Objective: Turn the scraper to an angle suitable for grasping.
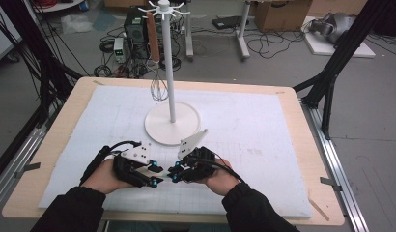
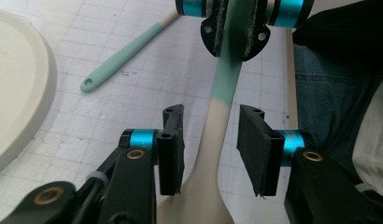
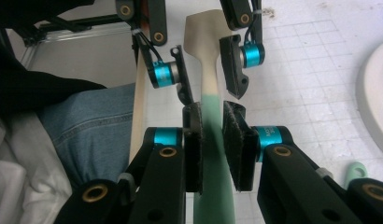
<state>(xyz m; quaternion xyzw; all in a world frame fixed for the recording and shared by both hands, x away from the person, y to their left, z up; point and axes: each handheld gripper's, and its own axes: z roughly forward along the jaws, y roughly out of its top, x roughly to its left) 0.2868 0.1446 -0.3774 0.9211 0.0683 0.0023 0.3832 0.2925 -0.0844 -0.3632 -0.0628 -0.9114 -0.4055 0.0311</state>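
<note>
White gridded mat on wooden table; cabled workshop floor beyond. Spatula clamped at green handle by right gripper; cream neck between left gripper pads, not yet touched.

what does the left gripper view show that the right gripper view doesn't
Left gripper view: the full length of the second utensil lying on the mat, its mint handle running up to a cream end.

Right gripper view: the spatula's flat cream head, and the black frame rail beyond the table edge.

Both: the left gripper with jaws apart beside the spatula's cream neck, the right gripper with jaws clamped on its mint handle, the second utensil's loop end, the white stand base and the person's jeans.
</note>
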